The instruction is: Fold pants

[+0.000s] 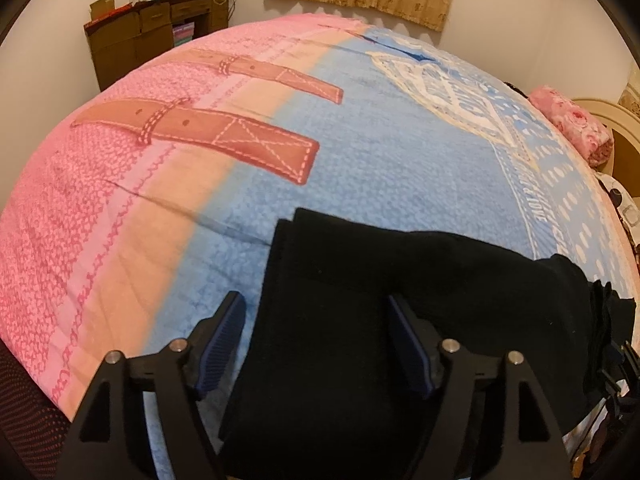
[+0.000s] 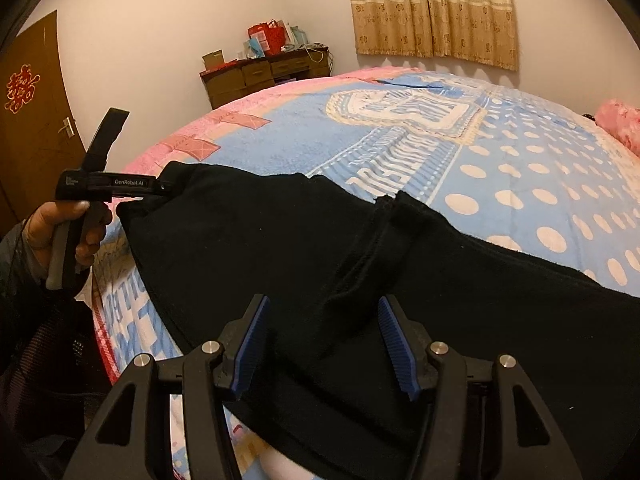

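Black pants (image 1: 380, 288) lie spread along the near edge of a bed, on a pink and blue blanket (image 1: 200, 184). My left gripper (image 1: 316, 340) is open, its blue pads either side of the pants' left end, with cloth lying between them. In the right wrist view the pants (image 2: 300, 248) stretch from left to right, with a seam and fold near the middle. My right gripper (image 2: 322, 344) is open over the pants' near edge. The left gripper also shows there (image 2: 160, 192), held in a hand at the pants' far left corner.
A brown dresser (image 2: 264, 74) with bags and boxes on top stands against the far wall. Beige curtains (image 2: 432, 8) hang behind the bed. A pink floral pillow (image 1: 572, 124) lies at the right. A brown door (image 2: 36, 120) is at the left.
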`<state>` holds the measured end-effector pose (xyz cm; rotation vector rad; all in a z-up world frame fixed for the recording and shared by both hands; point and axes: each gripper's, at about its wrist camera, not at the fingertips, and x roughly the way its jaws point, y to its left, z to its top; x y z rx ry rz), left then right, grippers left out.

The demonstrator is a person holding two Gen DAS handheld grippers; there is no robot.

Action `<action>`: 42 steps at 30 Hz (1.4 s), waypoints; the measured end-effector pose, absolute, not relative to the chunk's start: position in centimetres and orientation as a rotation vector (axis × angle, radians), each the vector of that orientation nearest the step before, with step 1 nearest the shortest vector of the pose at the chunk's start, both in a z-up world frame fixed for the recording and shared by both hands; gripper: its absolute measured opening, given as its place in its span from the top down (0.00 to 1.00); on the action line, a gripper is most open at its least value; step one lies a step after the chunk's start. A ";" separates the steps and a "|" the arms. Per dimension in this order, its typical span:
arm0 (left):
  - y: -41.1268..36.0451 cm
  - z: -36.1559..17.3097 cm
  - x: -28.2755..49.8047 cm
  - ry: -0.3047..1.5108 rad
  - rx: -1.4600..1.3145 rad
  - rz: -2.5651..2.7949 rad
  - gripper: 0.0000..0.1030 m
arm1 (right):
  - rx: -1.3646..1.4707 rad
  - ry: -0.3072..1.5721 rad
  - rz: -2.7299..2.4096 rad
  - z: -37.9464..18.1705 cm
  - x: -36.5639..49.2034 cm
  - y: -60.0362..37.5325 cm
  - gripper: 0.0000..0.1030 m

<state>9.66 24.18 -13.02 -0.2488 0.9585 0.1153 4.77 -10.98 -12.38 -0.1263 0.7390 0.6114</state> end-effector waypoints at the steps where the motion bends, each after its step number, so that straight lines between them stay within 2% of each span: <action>1: 24.3 -13.1 9.7 0.961 -0.260 0.116 0.25 | -0.124 0.740 0.614 -12.3 4.7 -11.0 0.43; 3: 23.7 -13.0 9.6 0.962 -0.223 0.125 0.27 | -0.123 0.742 0.617 -12.4 4.7 -11.1 0.42; 5: 23.3 -12.8 9.3 0.952 -0.205 0.124 0.37 | -0.118 0.740 0.618 -12.4 4.8 -11.2 0.42; 7: 22.6 -12.4 9.0 0.945 -0.168 0.107 0.62 | -0.106 0.741 0.620 -12.3 4.8 -11.4 0.42; 9: 22.4 -11.9 8.6 0.942 -0.189 0.085 0.74 | -0.080 0.728 0.630 -11.8 4.8 -11.7 0.42; 10: 22.2 -11.7 8.4 0.939 -0.179 0.090 0.75 | -0.067 0.717 0.633 -11.5 4.7 -12.0 0.42; 14: 22.5 -10.2 7.3 0.901 -0.209 0.081 0.77 | -0.063 0.674 0.610 -10.3 4.2 -12.8 0.42; 20: 21.5 -4.8 4.7 0.778 -0.258 0.003 0.78 | -0.100 0.768 0.567 -12.5 5.0 -13.1 0.42; 24: 19.0 -1.6 3.8 0.734 -0.257 -0.070 0.78 | -0.140 0.736 0.579 -12.6 4.6 -12.5 0.35; 33: 9.8 4.3 3.5 0.677 -0.206 -0.267 0.78 | -0.001 0.703 0.606 -11.2 4.2 -16.6 0.35; 42: -0.5 6.7 5.6 0.686 -0.145 -0.449 0.78 | 0.240 0.616 0.442 -10.3 2.8 -26.1 0.35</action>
